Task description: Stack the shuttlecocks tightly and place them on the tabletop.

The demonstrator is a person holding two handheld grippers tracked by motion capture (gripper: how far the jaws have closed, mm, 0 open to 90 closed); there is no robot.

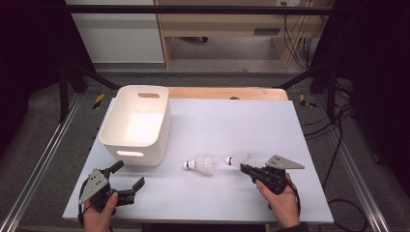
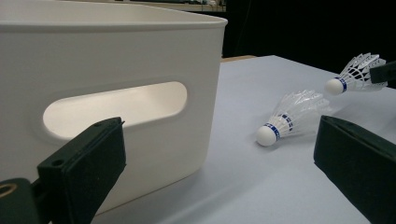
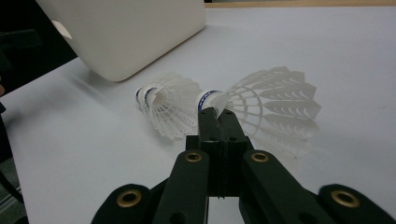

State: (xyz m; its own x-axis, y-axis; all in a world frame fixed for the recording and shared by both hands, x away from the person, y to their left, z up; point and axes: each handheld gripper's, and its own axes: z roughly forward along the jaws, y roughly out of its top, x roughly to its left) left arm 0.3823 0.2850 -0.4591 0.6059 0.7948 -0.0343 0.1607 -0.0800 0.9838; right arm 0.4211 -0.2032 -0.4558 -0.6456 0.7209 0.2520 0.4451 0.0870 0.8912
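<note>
Two shuttlecocks lying on the white worktop (image 1: 217, 121), near its front edge, close together but apart. Left shuttlecock (image 1: 201, 164) on its side, just right of the white bin (image 1: 137, 123), round cork tip pointing left, blue band behind the tip. Right shuttlecock (image 1: 238, 160) a little farther right, cork tip also pointing left, feathers caught in the right hand-held gripper (image 1: 245, 168). Jaws of that hand-held gripper pressed tight together on the white skirt, right behind the cork. Right hand (image 1: 282, 200) at the near right, wrapped around the black handle. Left hand-held gripper (image 1: 128, 175) at the near left, in front of the bin, jaws spread wide with nothing between them. Bin standing upright at the left, handle slot facing near. Left hand (image 1: 99, 212) down at the near edge.
</note>
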